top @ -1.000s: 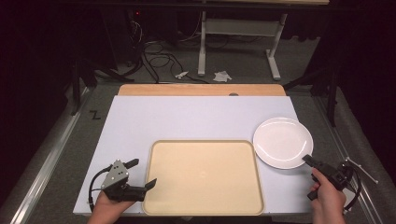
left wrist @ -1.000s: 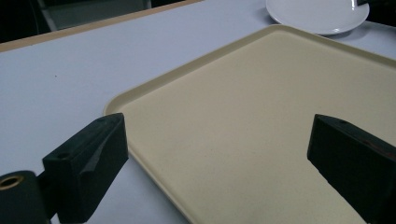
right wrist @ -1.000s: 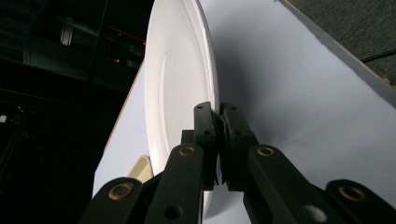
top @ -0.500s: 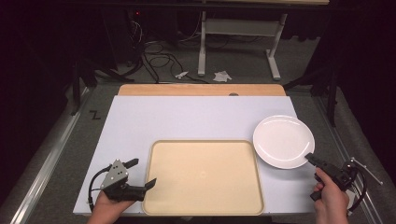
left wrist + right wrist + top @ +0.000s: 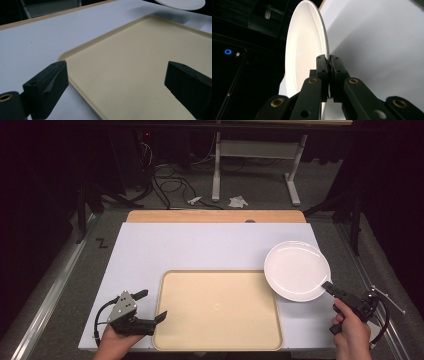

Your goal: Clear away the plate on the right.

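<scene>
We have the left gripper [image 5: 151, 306] spread wide at the tray's [image 5: 218, 307] left rim, bare white table [image 5: 200, 245] beyond the tray, our right gripper [image 5: 327, 287] pinching the white plate's [image 5: 297, 270] near edge, lifted off the tray's right corner.

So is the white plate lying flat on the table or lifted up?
Lifted: the right gripper pinches the white plate by its rim, holding it above the table.
</scene>
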Available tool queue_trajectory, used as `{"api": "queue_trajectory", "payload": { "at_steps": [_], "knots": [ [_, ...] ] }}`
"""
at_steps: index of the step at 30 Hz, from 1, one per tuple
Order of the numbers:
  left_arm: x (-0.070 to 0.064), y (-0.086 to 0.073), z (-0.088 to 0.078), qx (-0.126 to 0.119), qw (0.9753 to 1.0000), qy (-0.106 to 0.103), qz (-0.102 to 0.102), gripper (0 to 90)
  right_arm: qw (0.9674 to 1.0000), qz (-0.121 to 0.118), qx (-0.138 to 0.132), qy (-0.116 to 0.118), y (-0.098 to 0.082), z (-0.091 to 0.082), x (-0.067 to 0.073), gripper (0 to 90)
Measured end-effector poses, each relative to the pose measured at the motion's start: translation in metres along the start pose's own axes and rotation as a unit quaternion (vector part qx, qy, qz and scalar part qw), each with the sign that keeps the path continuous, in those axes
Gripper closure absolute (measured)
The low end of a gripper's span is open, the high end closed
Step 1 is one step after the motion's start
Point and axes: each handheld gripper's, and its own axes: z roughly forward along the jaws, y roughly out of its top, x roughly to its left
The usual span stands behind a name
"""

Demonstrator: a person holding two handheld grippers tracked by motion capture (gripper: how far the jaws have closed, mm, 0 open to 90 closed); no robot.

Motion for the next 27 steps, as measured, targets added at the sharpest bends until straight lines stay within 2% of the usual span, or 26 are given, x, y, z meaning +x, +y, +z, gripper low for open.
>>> {"api": "queue_trajectory", "payload": {
  "at_steps": [9,14,27],
  "knots": [
    [0.0,0.0,-0.001,-0.001,1.0,0.001,0.0,5.9,0.9998,-0.003,0.014,0.016,-0.005,0.005,0.007,89.0],
    [0.0,0.0,-0.001,-0.002,1.0,0.002,0.0,5.9,0.9994,-0.015,0.023,0.022,-0.008,0.009,0.013,89.0],
    [0.001,-0.001,-0.003,-0.008,0.9999,0.008,-0.004,5.9,0.9966,-0.034,0.064,0.038,-0.016,0.029,0.039,89.0]
  ]
}}
